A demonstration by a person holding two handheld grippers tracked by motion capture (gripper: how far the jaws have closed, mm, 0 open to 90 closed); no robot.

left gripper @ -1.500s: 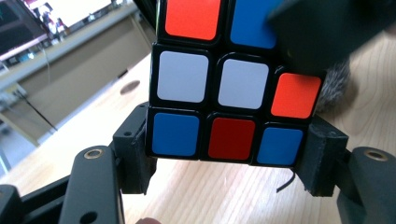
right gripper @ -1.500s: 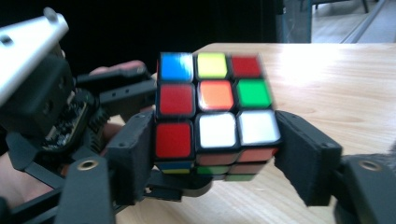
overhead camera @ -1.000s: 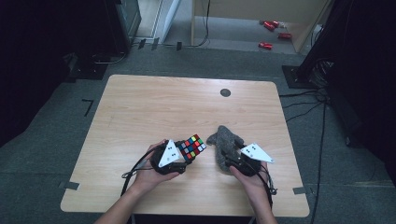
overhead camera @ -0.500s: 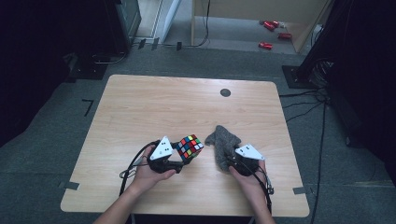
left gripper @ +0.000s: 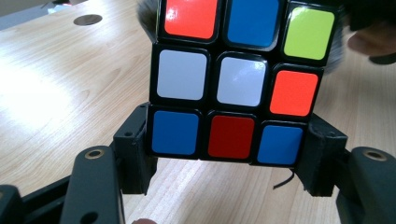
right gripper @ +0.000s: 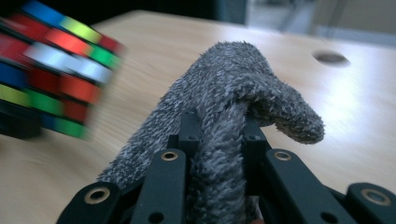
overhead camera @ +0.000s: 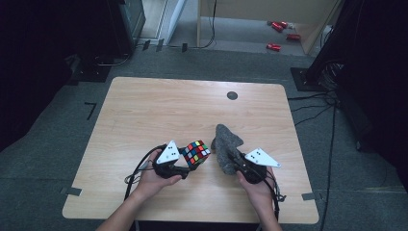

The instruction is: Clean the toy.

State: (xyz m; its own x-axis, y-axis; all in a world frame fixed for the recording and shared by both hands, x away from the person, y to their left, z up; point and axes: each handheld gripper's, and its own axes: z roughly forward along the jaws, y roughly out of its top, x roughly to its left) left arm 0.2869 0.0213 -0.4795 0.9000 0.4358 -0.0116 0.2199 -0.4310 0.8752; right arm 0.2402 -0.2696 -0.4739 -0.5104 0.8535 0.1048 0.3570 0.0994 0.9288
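Glossy plastic cube (left gripper: 236, 77), fuzzy grey cloth (right gripper: 224, 107), matt wood-grain table (overhead camera: 159, 108).

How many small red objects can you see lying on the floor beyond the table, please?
3: one red object farthest back, another just right of it, the third nearest the table. More may be hidden.

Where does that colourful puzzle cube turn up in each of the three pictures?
High view: the puzzle cube sits low centre, at the left gripper.
Left gripper view: the cube is top centre, clamped between the black jaws.
Right gripper view: it is blurred at the left edge.
Shared landmark: the grey fuzzy cloth beside it.
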